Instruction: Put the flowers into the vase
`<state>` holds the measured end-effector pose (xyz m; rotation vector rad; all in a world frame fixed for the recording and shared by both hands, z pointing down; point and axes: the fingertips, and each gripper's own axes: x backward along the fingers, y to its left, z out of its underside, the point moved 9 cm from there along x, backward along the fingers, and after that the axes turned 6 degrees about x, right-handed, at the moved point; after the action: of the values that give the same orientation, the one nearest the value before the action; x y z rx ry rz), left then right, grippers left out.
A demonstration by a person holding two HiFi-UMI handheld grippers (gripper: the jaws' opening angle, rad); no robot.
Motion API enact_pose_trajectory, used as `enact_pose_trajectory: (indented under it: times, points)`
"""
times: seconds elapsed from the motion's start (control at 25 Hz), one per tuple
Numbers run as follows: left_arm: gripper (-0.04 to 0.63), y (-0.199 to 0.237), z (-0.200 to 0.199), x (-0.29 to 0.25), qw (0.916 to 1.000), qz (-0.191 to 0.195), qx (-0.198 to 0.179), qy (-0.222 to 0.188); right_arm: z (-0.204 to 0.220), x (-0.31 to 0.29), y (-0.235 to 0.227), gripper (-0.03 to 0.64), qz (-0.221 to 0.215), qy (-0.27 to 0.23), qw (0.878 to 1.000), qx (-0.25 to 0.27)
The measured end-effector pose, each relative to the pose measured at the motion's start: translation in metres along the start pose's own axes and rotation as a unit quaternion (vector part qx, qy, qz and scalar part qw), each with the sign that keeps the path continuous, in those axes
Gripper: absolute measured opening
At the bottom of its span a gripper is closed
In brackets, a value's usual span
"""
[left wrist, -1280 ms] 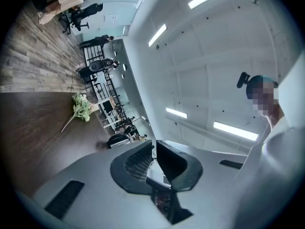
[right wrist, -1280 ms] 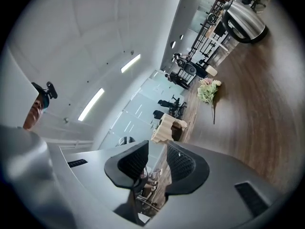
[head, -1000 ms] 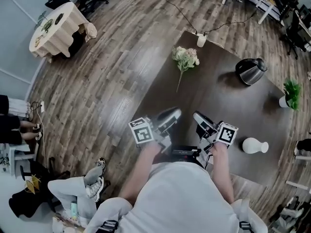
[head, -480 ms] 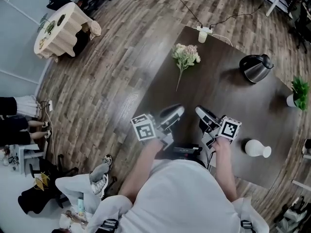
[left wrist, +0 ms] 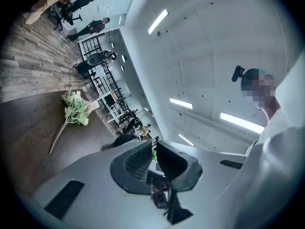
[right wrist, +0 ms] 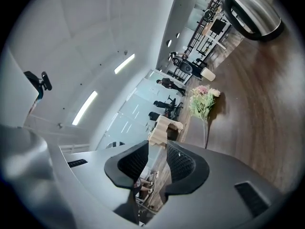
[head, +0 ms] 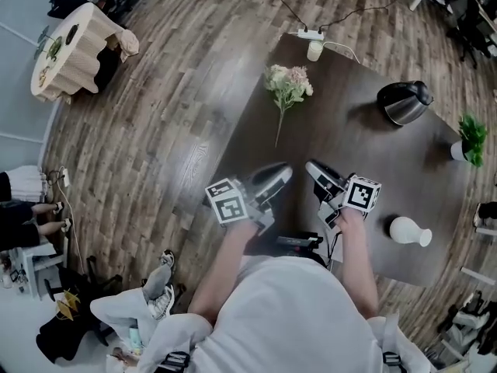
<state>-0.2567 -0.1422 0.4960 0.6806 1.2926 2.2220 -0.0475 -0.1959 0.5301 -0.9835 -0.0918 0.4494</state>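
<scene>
Left gripper (head: 284, 172): held over the table's (head: 365, 169) near edge, marker cube towards the person; the jaws are parted only by a narrow slit and nothing is gripped between them.
Right gripper (head: 311, 166): held just beside the left one over the same near edge; a narrow gap is kept between the jaws and nothing is held.
Vase (head: 409, 231): white, narrow-necked, set on the table's near right part, to the right of the right gripper and apart from it.
Flowers (head: 287, 88): a small pale pink and green bunch, laid flat on the table by its left edge, well beyond both grippers; the stem is turned towards them.
Kettle (head: 402, 103): steel with a black handle, placed on the table's far right part.
Potted plant (head: 468, 138): green, in a white pot, set at the table's right edge.
Cup (head: 314, 50): pale, stood at the table's far corner.
Power strip (head: 311, 34): white, seen at that same corner, just beyond the cup.
</scene>
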Motion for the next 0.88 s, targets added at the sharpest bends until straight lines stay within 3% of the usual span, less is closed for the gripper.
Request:
enact_pose_trajectory:
  times: [0.36,0.88]
  points:
    - [0.015,0.025,-0.029,0.0,0.9998,0.017,0.007,0.004,-0.013,-0.044,-0.014,0.098,0.031,0.018,0.999,-0.001]
    - [0.015,0.071,-0.053,-0.011,0.9994,0.007,0.031,0.017,-0.038,-0.093,-0.07,0.098,0.091,0.041,0.995,-0.02]
